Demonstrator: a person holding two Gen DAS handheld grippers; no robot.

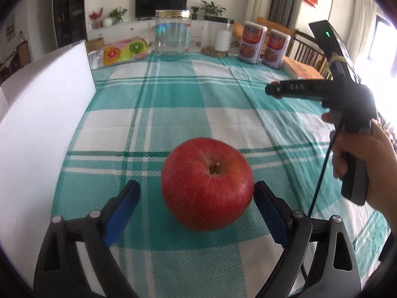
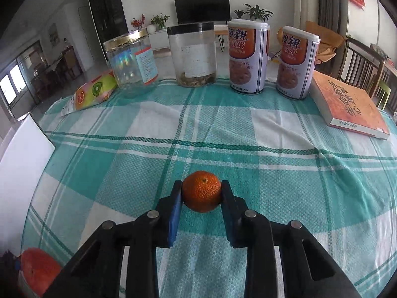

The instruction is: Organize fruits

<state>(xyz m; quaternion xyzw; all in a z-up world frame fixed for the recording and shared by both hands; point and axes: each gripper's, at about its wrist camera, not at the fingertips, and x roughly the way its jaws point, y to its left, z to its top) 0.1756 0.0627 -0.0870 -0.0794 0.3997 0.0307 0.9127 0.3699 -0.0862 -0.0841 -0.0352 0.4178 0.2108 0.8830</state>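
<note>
Tablecloth [image 2: 248, 136]: mandarin [image 2: 201, 190] lower centre, between the right gripper's [image 2: 201, 195] fingers. Back row, left to right: snack bag [image 2: 95, 92], two jars [image 2: 132, 60], two cans [image 2: 248, 58], book [image 2: 347, 104]. Apple [image 2: 37, 270] lower left.

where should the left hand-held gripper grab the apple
Grip the apple across its widest middle, one pad on each side. It sits stem-up on the tablecloth, already between the left hand-held gripper pads, so come from the near side, angled downward, then close.

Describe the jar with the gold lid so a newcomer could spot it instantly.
Start at the checked tablecloth and look along its far edge, where containers stand in a row. The jar is leftmost, beside the fruit-print packet. Only it has a gold lid and clear, nearly empty walls.
</note>
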